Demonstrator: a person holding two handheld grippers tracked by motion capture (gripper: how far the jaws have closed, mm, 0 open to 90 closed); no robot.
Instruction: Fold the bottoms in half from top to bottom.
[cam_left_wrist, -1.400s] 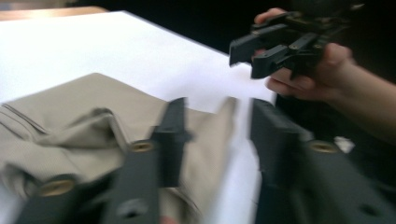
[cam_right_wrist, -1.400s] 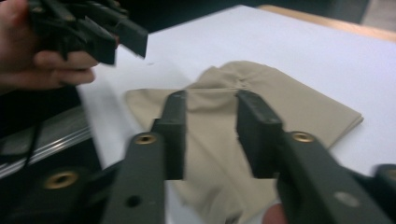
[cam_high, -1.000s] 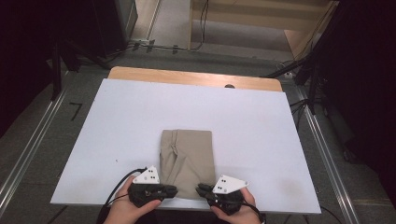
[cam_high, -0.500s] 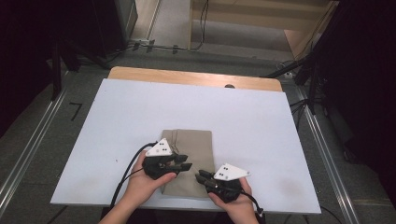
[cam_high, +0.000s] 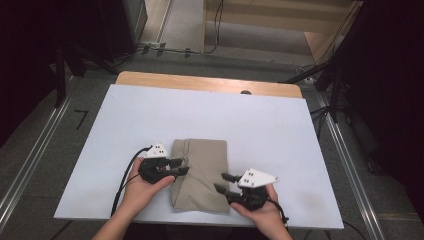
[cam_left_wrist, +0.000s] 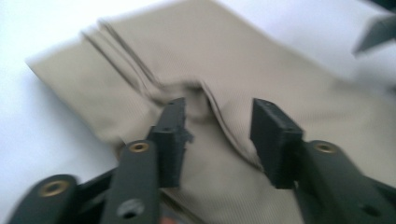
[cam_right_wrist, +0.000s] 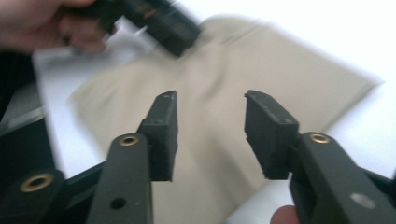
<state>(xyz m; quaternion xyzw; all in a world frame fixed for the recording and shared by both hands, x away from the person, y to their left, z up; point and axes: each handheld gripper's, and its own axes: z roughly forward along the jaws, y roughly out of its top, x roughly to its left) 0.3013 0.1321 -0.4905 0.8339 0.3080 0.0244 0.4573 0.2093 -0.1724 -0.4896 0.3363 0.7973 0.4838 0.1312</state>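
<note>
Beige cloth (cam_high: 200, 172), folded into a thick oblong, flat on the white bench (cam_high: 150, 115) near its front edge, between the two hands. Looks soft, light and limp: likely to sag and unfold if lifted by one point, and to slide easily on the smooth bench. Nothing fragile about it; firm pinching does no harm.

Left gripper (cam_high: 179, 166) at the cloth's left edge, fingers (cam_left_wrist: 170, 135) parted and just been opening, with a raised pucker of fabric and several stacked fold edges between them but not pressed. Right gripper (cam_high: 222, 182) by the cloth's right side near the front, fingers likewise apart and just been opening, with only cloth below them and nothing clamped.

Best taken at the layered edges or corners, all layers caught together so that the fold keeps its shape. Better with both grippers at once, on opposite sides, to stop the middle drooping. Worth pushing the lower finger under the stack, since a pinch from above probably gathers the top layer alone.
</note>
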